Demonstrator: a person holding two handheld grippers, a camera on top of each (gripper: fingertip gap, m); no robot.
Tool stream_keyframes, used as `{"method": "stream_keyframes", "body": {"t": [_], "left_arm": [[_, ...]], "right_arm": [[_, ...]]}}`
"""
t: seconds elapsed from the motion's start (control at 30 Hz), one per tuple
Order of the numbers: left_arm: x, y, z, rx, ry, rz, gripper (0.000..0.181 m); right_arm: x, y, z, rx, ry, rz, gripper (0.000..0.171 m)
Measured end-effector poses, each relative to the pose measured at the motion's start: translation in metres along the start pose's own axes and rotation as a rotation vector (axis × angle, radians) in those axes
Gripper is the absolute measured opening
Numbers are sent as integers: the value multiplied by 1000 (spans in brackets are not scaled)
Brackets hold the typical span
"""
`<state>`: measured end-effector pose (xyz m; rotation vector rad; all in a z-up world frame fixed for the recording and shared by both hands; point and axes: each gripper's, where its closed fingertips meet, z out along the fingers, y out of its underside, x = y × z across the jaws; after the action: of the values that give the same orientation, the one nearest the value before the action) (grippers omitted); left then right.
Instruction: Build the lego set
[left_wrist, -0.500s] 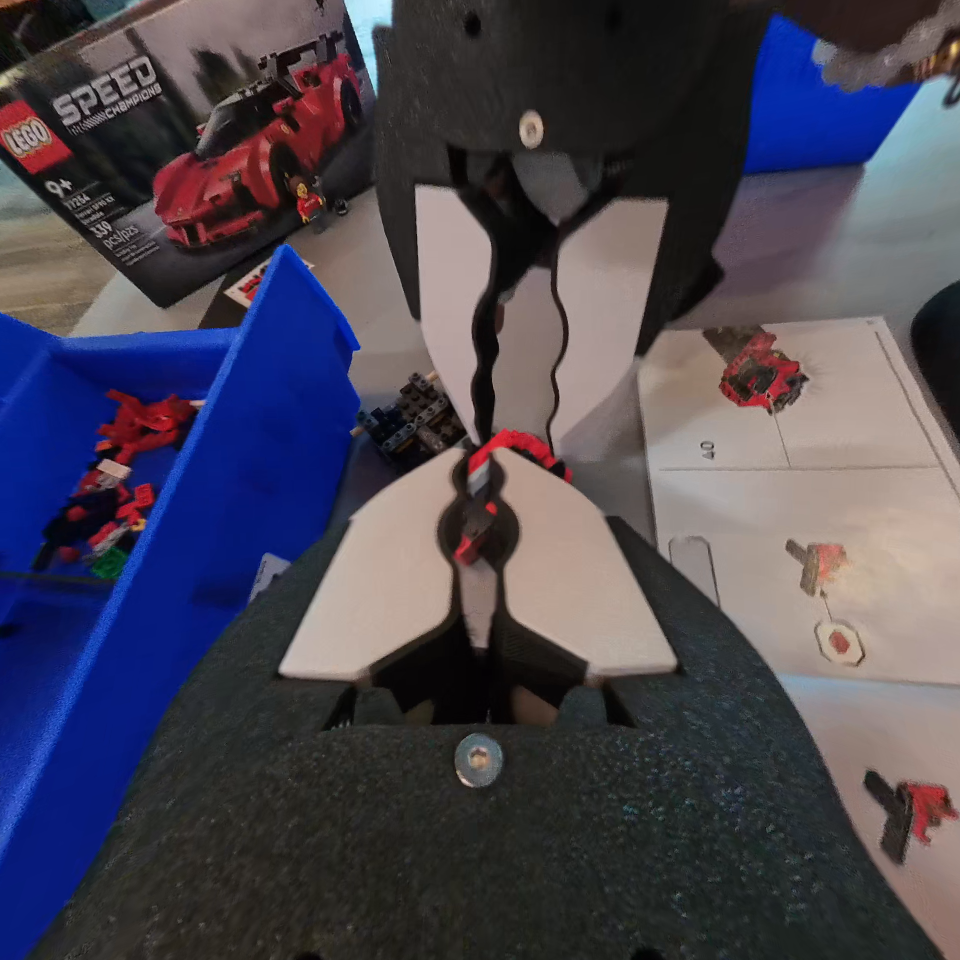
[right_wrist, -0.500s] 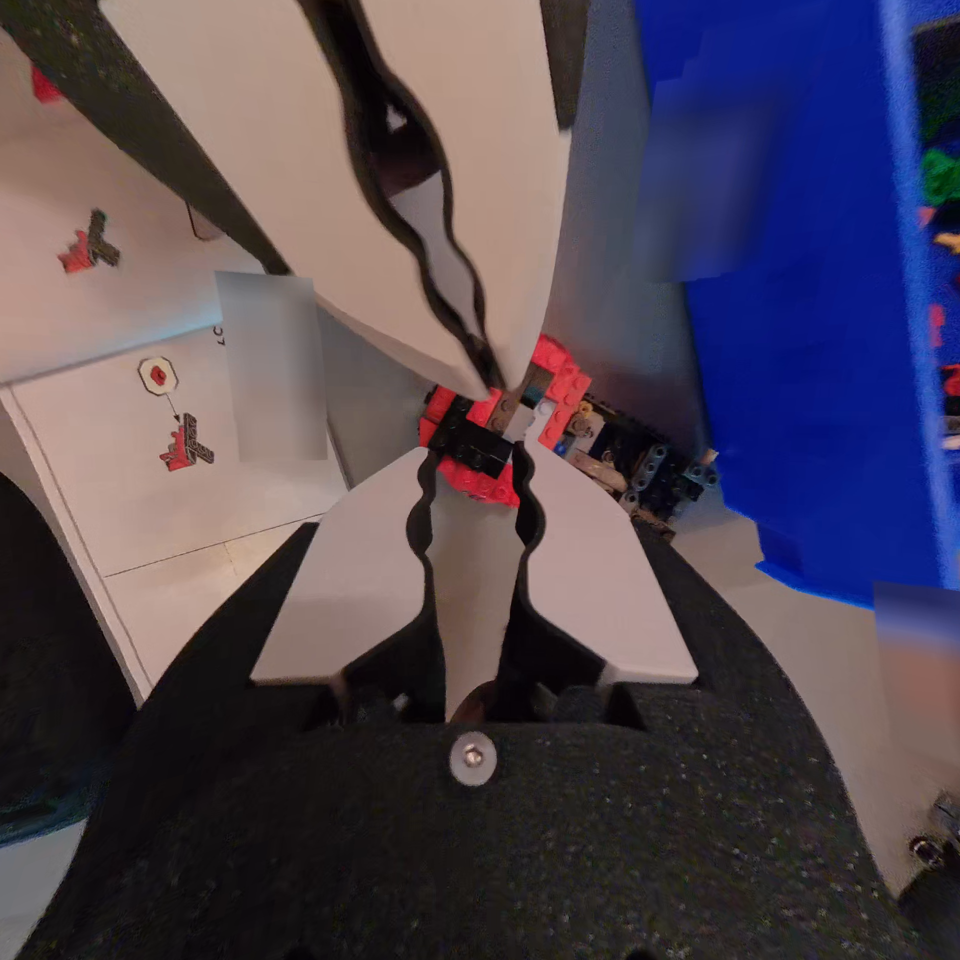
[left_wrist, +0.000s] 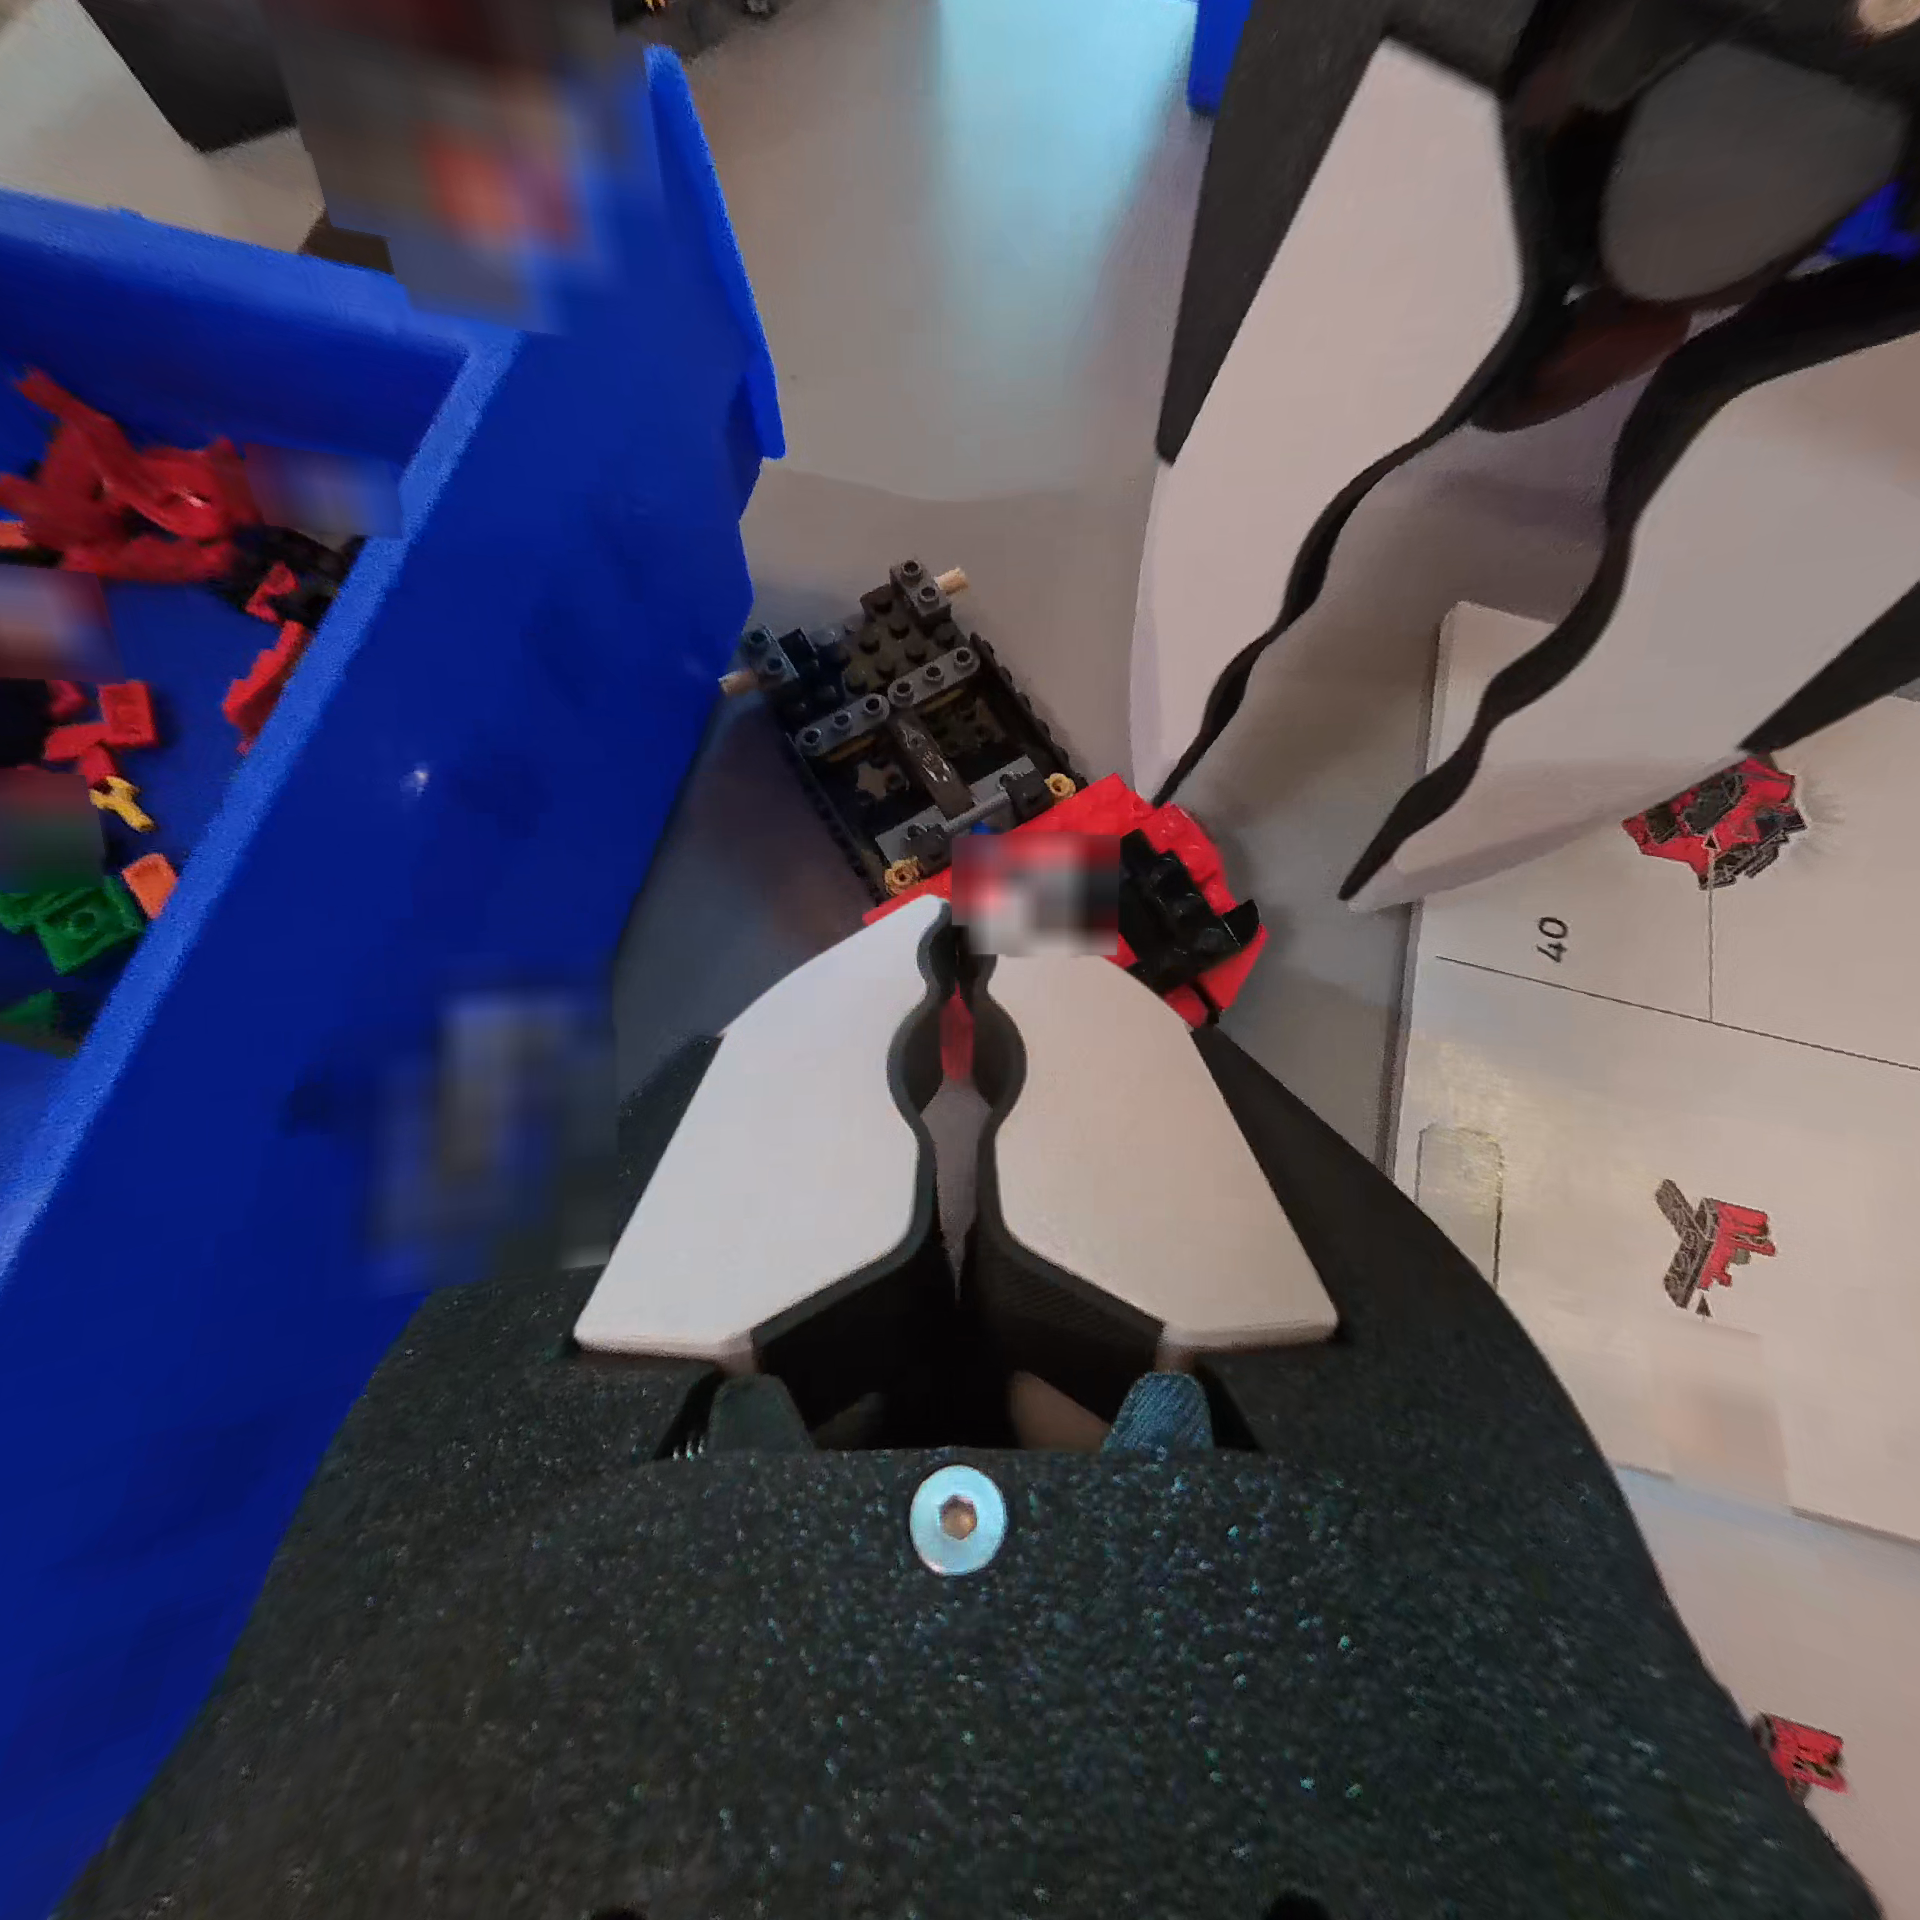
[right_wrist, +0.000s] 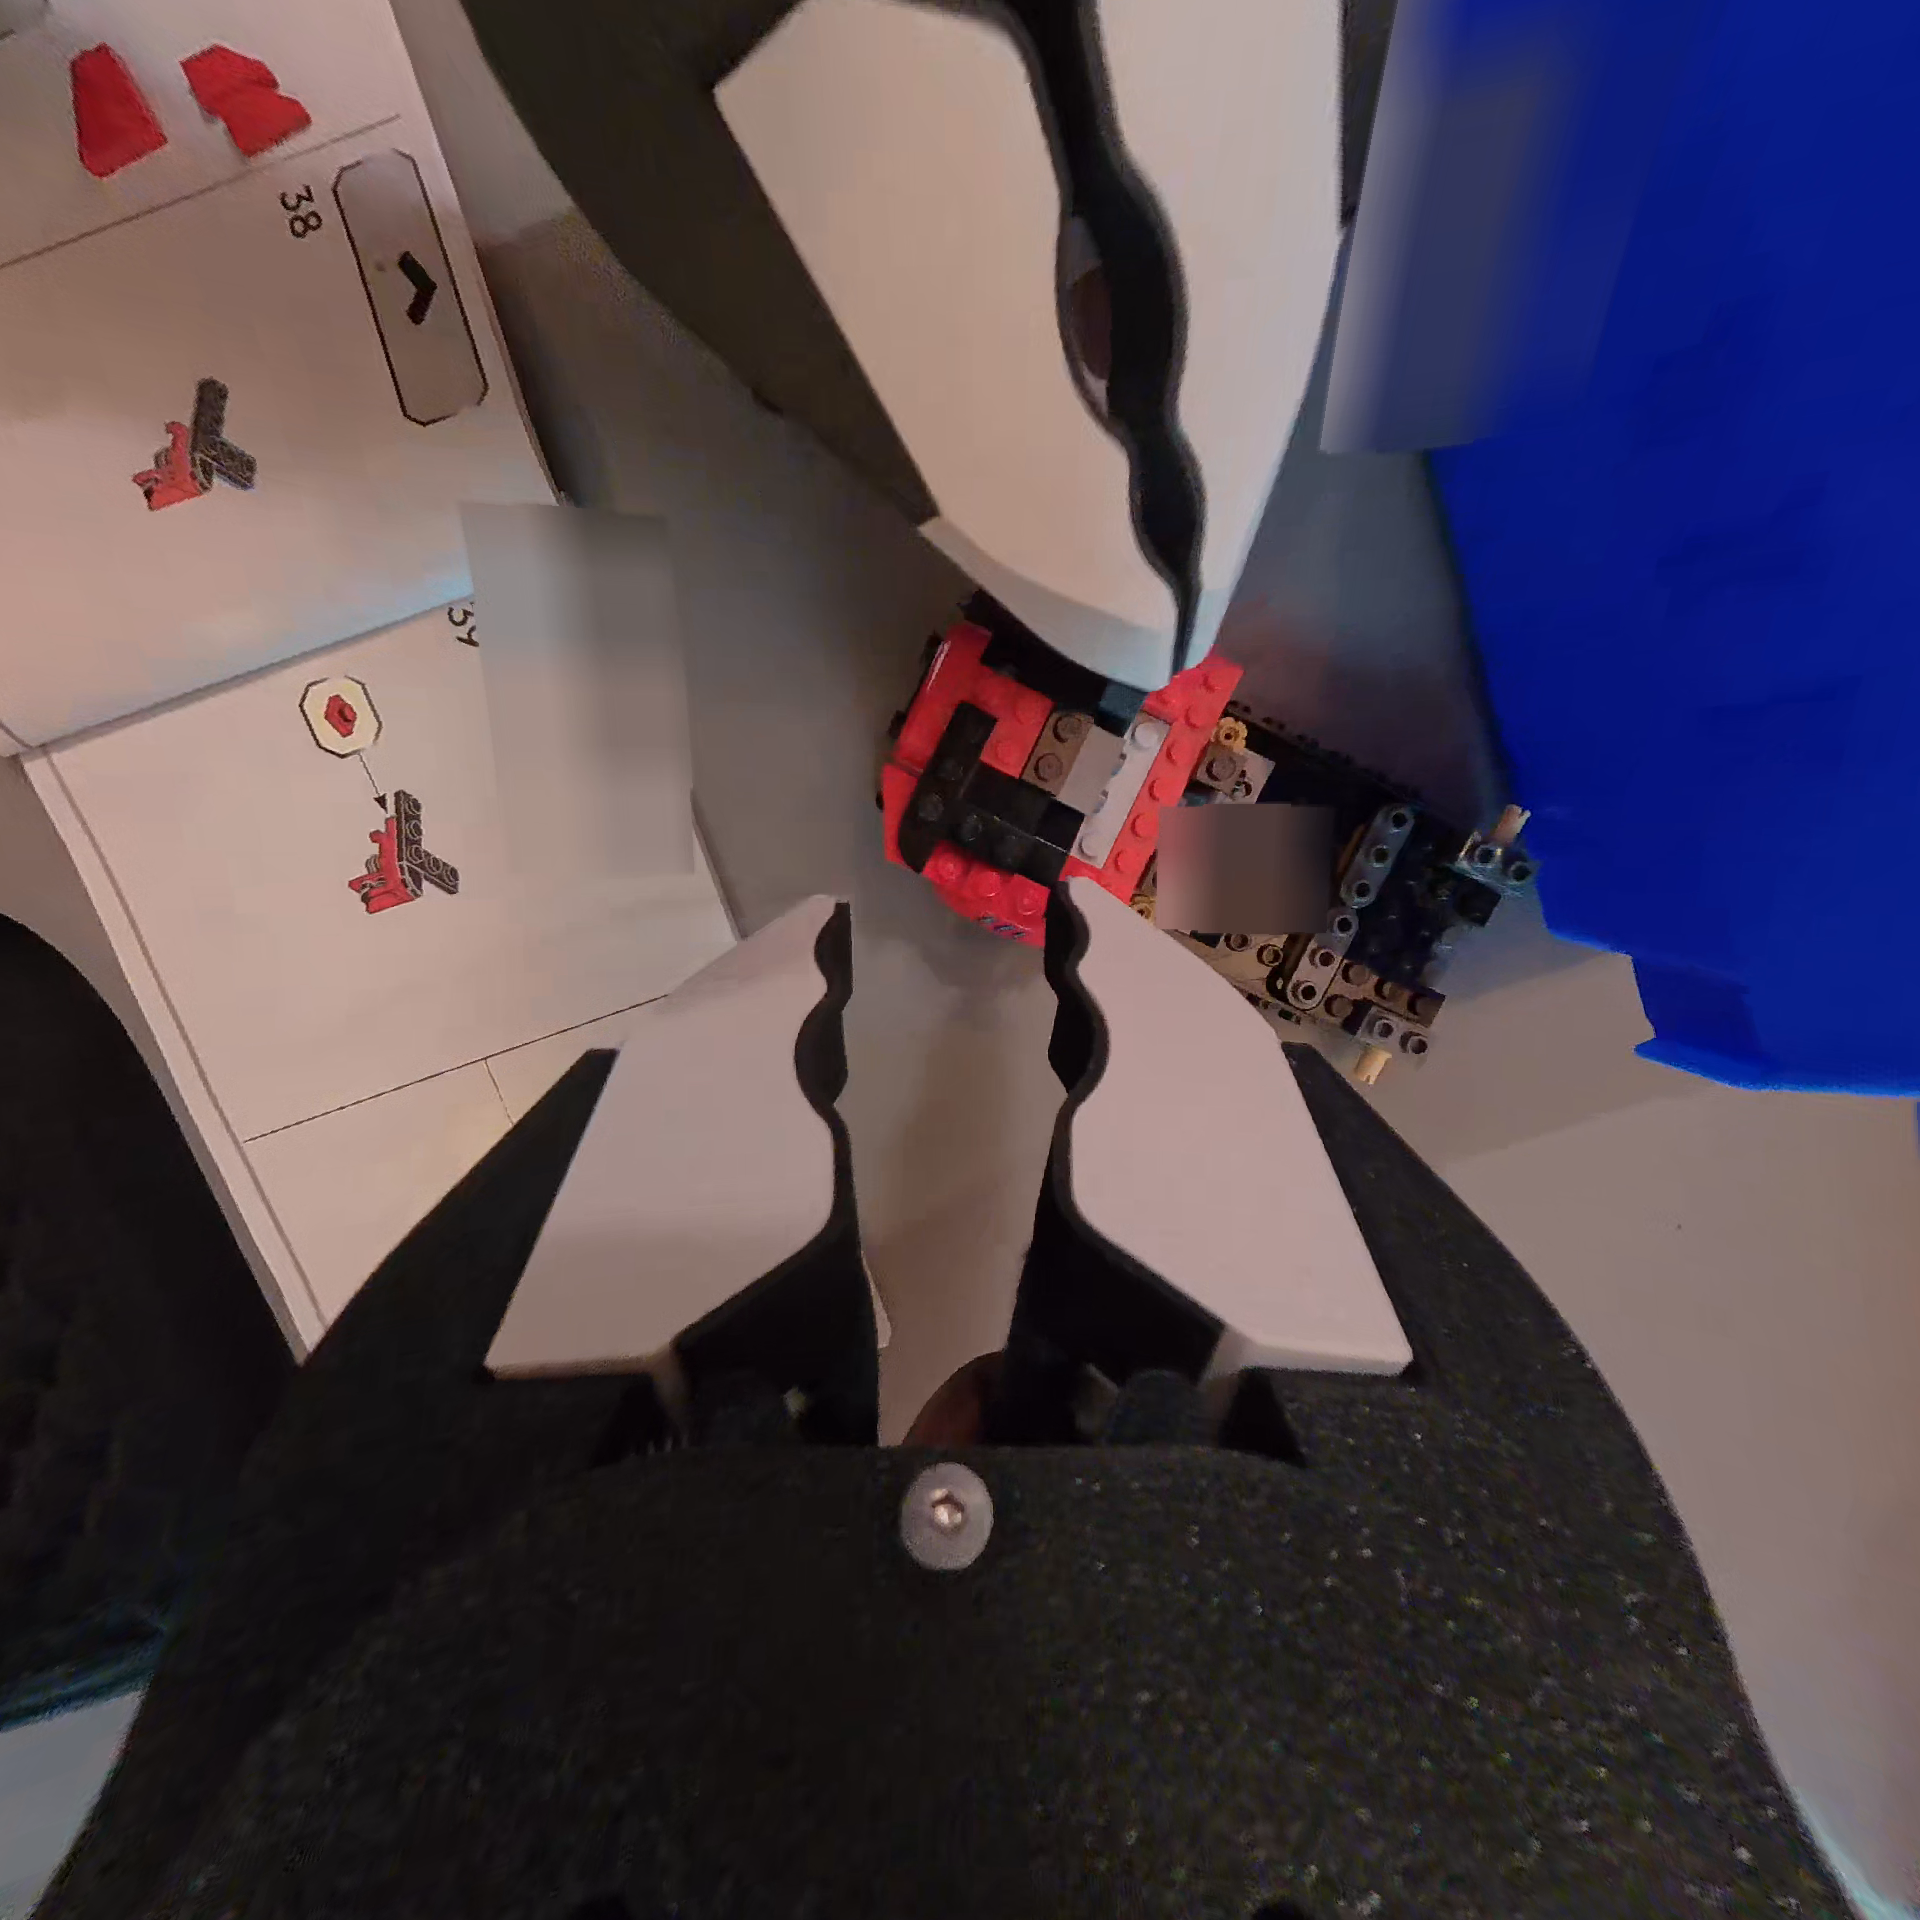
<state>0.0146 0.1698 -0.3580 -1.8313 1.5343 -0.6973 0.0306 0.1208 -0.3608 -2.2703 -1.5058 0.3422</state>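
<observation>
Beside the blue bin (left_wrist: 540, 727), the left gripper (left_wrist: 961, 951) is pinching the red-and-black car build (right_wrist: 1018, 790), while the right gripper (right_wrist: 951, 914) is hovering spread just beside it.

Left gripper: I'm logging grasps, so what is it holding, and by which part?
The left gripper is shut on the red front section of the lego car, pinching its edge; right gripper is open, empty.
</observation>
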Motion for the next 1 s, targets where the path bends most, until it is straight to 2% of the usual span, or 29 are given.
{"method": "stream_keyframes", "body": {"t": [0.23, 0.37, 0.43, 1.0], "left_arm": [[3, 8, 8, -75, 7, 34, 0], [3, 8, 8, -60, -6, 54, 0], [3, 8, 8, -58, -8, 62, 0], [4, 9, 7, -56, -18, 109, 0]], "right_arm": [[4, -7, 0, 31, 7, 7, 32], [6, -15, 4, 61, -7, 8, 7], [7, -15, 8, 47, -5, 1, 1], [0, -13, 13, -3, 5, -26, 1]]}}
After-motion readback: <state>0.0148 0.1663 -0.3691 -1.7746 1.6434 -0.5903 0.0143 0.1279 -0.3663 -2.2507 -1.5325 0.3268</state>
